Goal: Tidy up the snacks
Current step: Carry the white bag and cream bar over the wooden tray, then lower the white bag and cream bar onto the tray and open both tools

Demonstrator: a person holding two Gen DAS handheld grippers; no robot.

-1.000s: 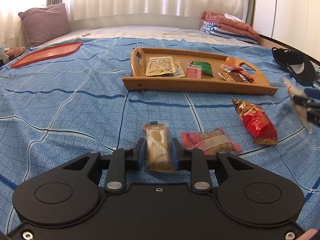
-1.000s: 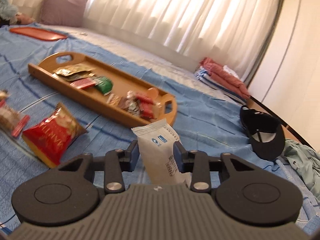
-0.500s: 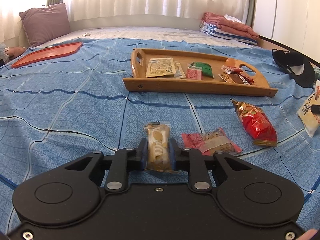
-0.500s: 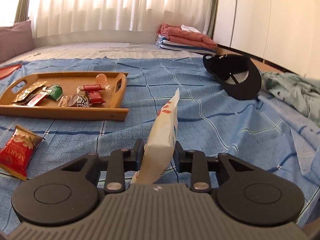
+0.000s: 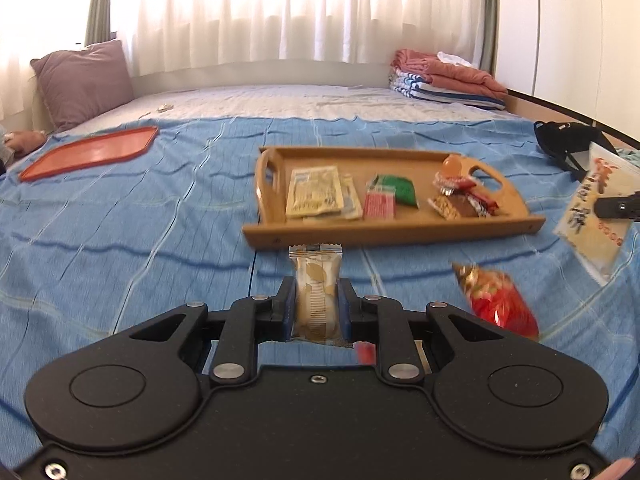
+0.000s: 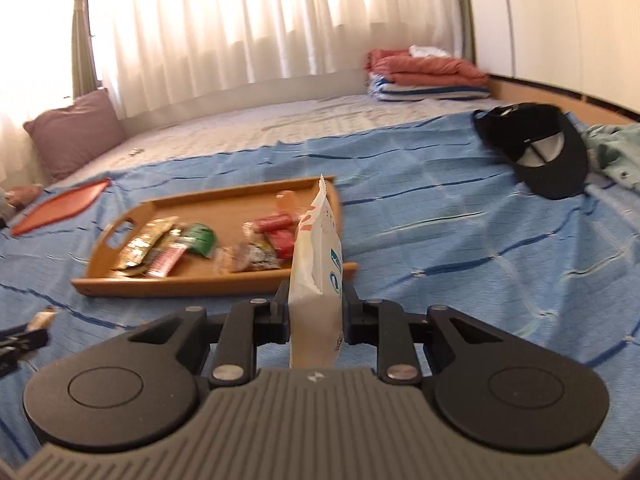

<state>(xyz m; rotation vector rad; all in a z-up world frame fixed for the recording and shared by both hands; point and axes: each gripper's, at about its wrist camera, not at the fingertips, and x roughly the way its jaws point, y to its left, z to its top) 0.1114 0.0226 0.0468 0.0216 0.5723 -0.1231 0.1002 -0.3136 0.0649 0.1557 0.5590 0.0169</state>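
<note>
My left gripper (image 5: 317,304) is shut on a clear-wrapped biscuit packet (image 5: 316,280) and holds it above the blue bedspread, short of the wooden tray (image 5: 400,236). The tray holds several snack packets (image 5: 316,192). A red chip bag (image 5: 500,304) lies on the bed at right. A pink snack (image 5: 365,352) peeks out under the gripper. My right gripper (image 6: 316,308) is shut on a white snack pouch (image 6: 318,256), held upright in front of the tray (image 6: 132,286). That pouch also shows in the left wrist view (image 5: 600,212).
An orange-red tray lid (image 5: 92,152) lies far left. A black cap (image 6: 540,152) and a teal garment (image 6: 616,148) lie at right. A purple pillow (image 5: 82,80) and folded blankets (image 5: 444,76) sit at the back.
My left gripper closed on the biscuit packet and lifted it toward the tray. My right gripper swung left with the white pouch, so that it faces the tray.
</note>
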